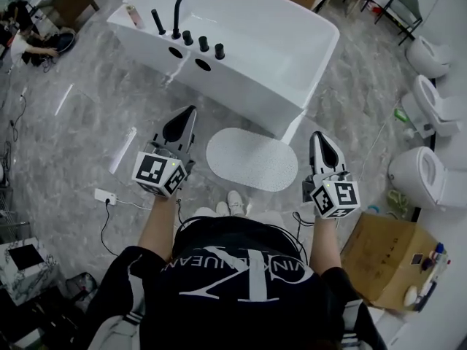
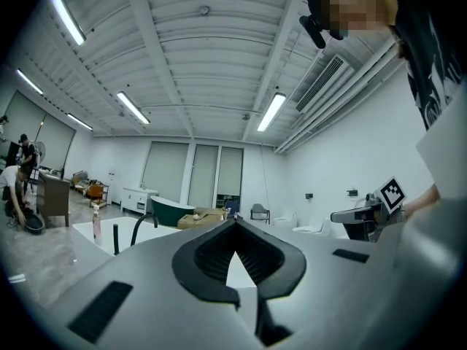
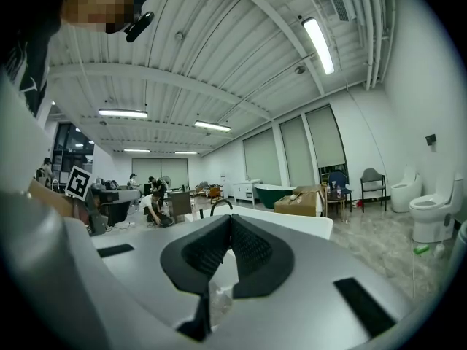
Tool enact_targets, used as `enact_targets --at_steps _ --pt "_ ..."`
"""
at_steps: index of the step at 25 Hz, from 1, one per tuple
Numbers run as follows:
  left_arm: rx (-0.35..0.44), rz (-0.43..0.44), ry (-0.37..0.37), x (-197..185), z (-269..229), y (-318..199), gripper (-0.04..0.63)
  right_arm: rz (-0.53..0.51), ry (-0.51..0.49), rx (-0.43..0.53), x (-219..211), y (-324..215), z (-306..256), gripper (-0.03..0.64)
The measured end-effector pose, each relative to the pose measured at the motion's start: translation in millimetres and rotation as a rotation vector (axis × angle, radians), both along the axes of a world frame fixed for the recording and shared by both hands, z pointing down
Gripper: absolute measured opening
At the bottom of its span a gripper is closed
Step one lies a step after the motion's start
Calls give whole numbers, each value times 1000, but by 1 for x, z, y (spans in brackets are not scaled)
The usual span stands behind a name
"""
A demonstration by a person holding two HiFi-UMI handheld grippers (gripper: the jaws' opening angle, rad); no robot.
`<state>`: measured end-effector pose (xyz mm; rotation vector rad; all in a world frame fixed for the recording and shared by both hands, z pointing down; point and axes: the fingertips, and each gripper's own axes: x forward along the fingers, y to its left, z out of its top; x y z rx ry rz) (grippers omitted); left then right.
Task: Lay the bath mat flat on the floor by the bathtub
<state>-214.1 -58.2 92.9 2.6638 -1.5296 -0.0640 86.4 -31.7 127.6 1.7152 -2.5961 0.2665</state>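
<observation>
The white oval bath mat (image 1: 251,159) lies flat on the grey floor just in front of the white bathtub (image 1: 241,46). My left gripper (image 1: 191,110) hovers to the mat's left, jaws shut and empty, tips pointing at the tub. My right gripper (image 1: 318,135) hovers to the mat's right, also shut with nothing in it. Both gripper views look level across the room: the left gripper (image 2: 235,222) sees the tub rim and its black faucet (image 2: 139,228), and the right gripper (image 3: 228,219) sees the tub edge (image 3: 292,223). The mat is out of both gripper views.
A black faucet (image 1: 186,6) and knobs stand on the tub's near deck. Toilets (image 1: 423,177) line the right wall. A cardboard box (image 1: 383,257) sits at my right, a power strip (image 1: 105,196) with its cable at my left. People work at the far left.
</observation>
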Motion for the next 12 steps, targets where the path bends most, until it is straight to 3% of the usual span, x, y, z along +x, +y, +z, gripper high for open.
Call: enact_targets --at_steps 12 --pt "12 -37 -3 -16 2 -6 14 31 -30 -2 5 -4 6 26"
